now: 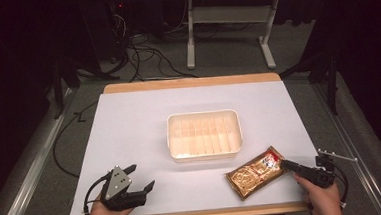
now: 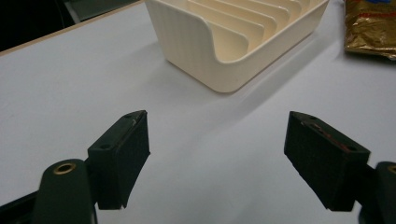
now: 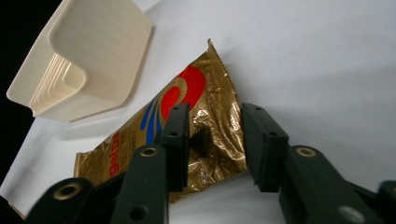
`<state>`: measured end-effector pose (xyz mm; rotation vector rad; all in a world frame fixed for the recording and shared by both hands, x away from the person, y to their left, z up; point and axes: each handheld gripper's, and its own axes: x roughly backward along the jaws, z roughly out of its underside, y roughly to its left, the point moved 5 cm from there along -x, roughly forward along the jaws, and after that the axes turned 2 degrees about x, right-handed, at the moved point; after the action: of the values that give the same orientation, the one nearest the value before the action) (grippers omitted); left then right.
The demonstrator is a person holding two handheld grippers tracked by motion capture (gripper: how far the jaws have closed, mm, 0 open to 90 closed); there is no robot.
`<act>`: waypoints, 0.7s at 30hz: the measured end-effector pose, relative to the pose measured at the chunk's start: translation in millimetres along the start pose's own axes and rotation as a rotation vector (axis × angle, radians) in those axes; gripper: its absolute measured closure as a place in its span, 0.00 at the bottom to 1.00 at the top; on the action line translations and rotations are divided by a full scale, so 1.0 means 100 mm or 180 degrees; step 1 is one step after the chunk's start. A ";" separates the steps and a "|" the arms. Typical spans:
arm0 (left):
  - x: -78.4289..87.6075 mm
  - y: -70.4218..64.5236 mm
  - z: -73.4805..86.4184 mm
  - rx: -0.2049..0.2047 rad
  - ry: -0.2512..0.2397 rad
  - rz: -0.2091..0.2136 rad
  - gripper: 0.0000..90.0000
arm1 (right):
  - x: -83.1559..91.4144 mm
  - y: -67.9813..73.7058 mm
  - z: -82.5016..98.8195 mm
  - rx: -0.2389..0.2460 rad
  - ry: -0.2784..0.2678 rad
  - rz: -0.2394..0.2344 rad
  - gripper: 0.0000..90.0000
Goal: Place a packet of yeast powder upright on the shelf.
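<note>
- White table surface [image 1: 130,141] on a wooden top, dark room behind with cables and a desk frame on the floor.
- Gold foil packet [image 1: 256,172]: lies flat near the table's front right, red and blue print on its far end, set slantwise just in front of the cream tray's right corner.
- Right gripper [image 1: 283,165]: held low at the packet's right end. In the right gripper view its 2 jaws stand part-closed astride the packet's crinkled edge [image 3: 210,135], a gap visible on each side of the foil; whether the pads press on it cannot be told.
- Cream tray [image 1: 206,155]: rectangular, ribbed with upright dividers inside, at the table's centre, apart from the packet.
- Left gripper [image 1: 140,176]: near the front left corner, well apart from tray and packet, grey 3-cornered plate on top. In the left gripper view its 2 jaws stand wide open over bare table, nothing between them, the tray [image 2: 224,70] ahead.
</note>
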<state>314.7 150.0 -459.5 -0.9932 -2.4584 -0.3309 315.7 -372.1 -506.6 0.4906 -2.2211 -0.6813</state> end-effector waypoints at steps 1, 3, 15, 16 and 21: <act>0.00 0.00 0.00 -0.0002 0.0000 0.0000 0.25 | 0.00 0.02 0.00 0.0044 0.0002 -0.0012 0.86; 0.00 0.00 0.00 -0.0004 0.0001 0.0000 0.25 | 0.00 0.02 0.00 0.0065 -0.0001 -0.0031 0.89; 0.00 0.00 0.00 0.0005 -0.0003 -0.0008 0.25 | 0.11 0.28 -0.10 0.0520 -0.0242 -0.0046 1.00; 0.00 0.00 0.00 0.0005 -0.0002 -0.0006 0.25 | 0.12 0.30 -0.11 0.0566 -0.0273 -0.0054 1.00; -0.01 0.00 0.01 -0.0001 0.0011 0.0000 0.25 | 0.19 0.47 -0.15 0.0825 -0.0419 -0.0092 1.00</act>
<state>315.1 149.6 -460.5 -0.9917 -2.4553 -0.3328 308.8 -349.9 -458.8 0.6228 -2.4456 -0.4524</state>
